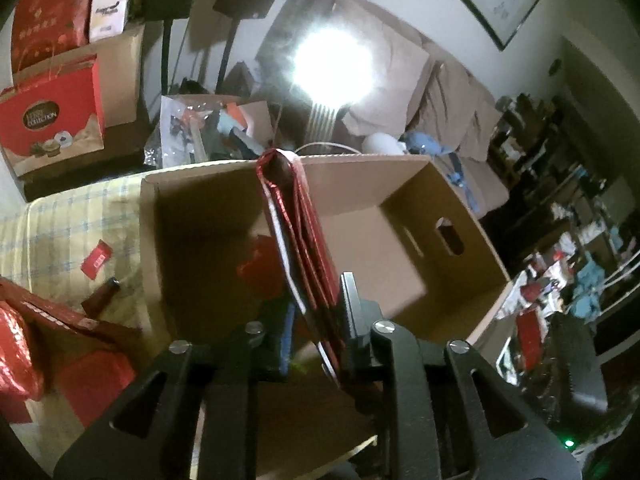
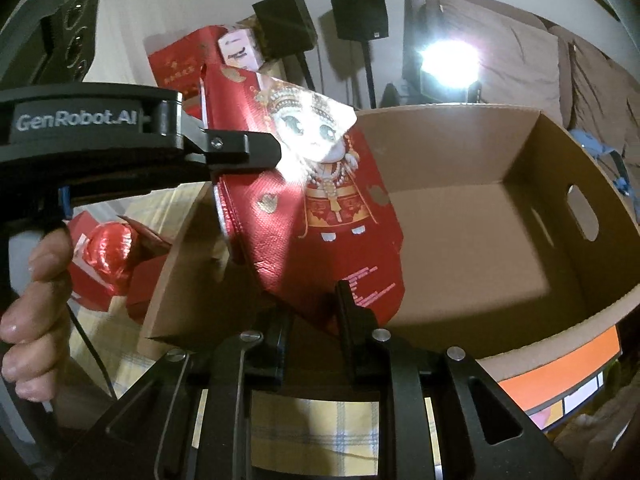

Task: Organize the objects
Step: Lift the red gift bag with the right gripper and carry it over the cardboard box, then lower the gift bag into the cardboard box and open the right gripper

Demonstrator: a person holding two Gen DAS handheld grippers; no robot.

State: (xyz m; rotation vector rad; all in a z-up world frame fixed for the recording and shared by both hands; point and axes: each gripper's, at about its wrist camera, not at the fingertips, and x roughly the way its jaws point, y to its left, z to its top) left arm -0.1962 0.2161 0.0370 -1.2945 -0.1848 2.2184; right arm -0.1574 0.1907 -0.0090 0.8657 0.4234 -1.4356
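Observation:
A flat folded red gift bag (image 1: 298, 236) with a cartoon bride print (image 2: 320, 184) is held on edge over an open cardboard box (image 1: 400, 248). My left gripper (image 1: 316, 320) is shut on the bag's near edge; it also shows in the right wrist view (image 2: 256, 152), clamping the bag from the left. My right gripper (image 2: 312, 320) has its jaws a little apart, just below the bag's lower edge, not clearly gripping it. The box (image 2: 500, 220) looks empty on its right side.
The box stands on a yellow checked cloth (image 1: 72, 224). Red boxes and a foil ball (image 2: 108, 256) lie left of it, with a small red packet (image 1: 96, 258) and a dark bottle (image 1: 102, 298). Red gift boxes (image 1: 52, 116), speaker stands and a bright lamp (image 1: 332, 68) stand behind.

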